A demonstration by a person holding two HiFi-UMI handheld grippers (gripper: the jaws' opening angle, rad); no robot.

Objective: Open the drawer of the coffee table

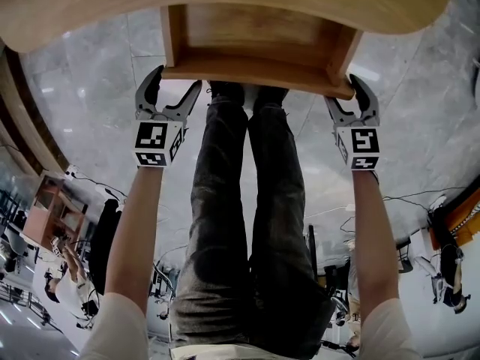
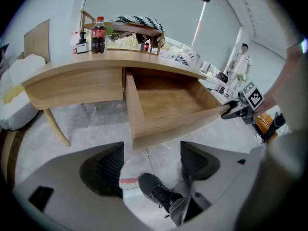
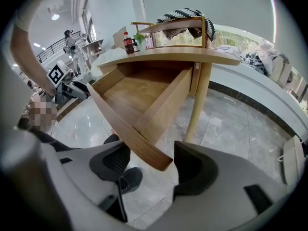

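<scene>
**A:** Where is the drawer?

**B:** The drawer [image 3: 139, 94] stands pulled well out from under the counter [image 3: 173, 57], with its wooden bottom in plain view.

**A:** And the right hand-held gripper?

**B:** The right hand-held gripper [image 3: 151, 165] is at the drawer's front right corner. Its jaws are spread, and the end of the drawer's front board sits between them. The board is close to one pad and a gap shows at the other, so it isn't pinched.

**A:** The left one?

**B:** The left hand-held gripper [image 2: 151, 162] is just off the drawer's front left corner, also spread. Through its gap you see only the floor [image 2: 96, 124] and the person's shoe [image 2: 156, 192], below the drawer's front.

**A:** Anything behind the drawer?

**B:** A cola bottle [image 2: 98, 34] stands upright on the counter, behind the drawer and to its left.
</scene>
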